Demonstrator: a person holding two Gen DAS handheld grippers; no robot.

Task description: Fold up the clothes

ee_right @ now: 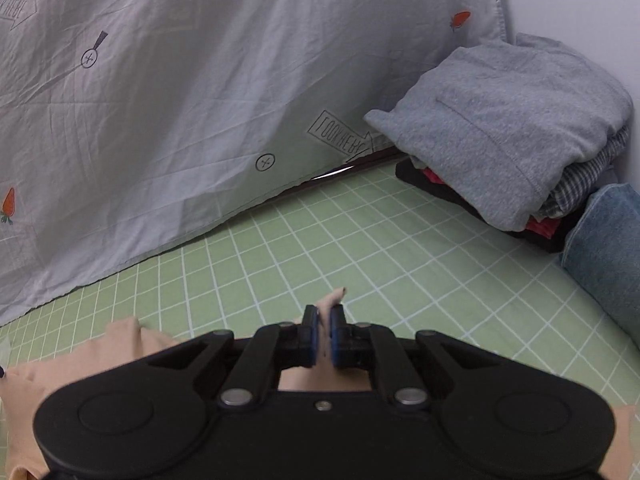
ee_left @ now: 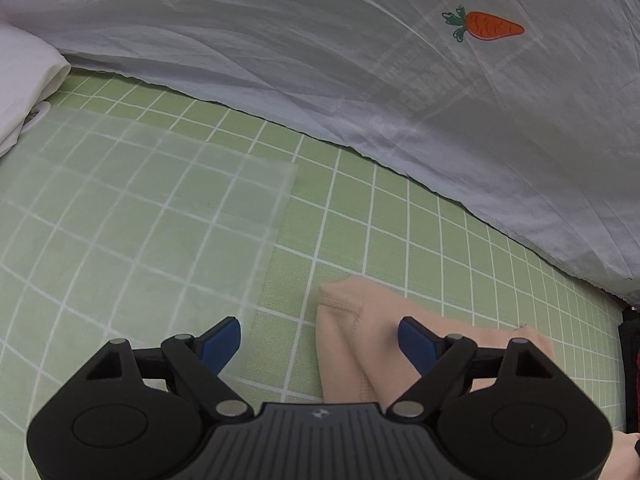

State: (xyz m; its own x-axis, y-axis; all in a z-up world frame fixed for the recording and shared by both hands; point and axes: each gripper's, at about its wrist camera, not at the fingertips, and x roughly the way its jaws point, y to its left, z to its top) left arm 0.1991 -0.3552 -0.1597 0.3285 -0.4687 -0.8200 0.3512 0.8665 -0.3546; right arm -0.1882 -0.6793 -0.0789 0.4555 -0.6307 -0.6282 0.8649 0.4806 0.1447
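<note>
A peach-coloured garment (ee_left: pixel 352 344) lies on the green checked sheet (ee_left: pixel 360 216). In the left wrist view my left gripper (ee_left: pixel 320 340) hangs just above its corner with blue pads wide apart; the right pad (ee_left: pixel 416 340) is over the cloth and the left pad over bare sheet, neither pressing. In the right wrist view my right gripper (ee_right: pixel 325 334) is shut on a pinched fold of the same peach garment (ee_right: pixel 120 344), a tip of cloth sticking out past the pads. Most of the garment is hidden under the gripper bodies.
A pale grey printed bed cover (ee_left: pixel 360 60) hangs along the far side. A translucent sheet (ee_left: pixel 152 200) lies on the bed at left, beside white folded cloth (ee_left: pixel 24 80). A stack of folded clothes topped with grey (ee_right: pixel 512 128) and blue jeans (ee_right: pixel 608 248) sit at right.
</note>
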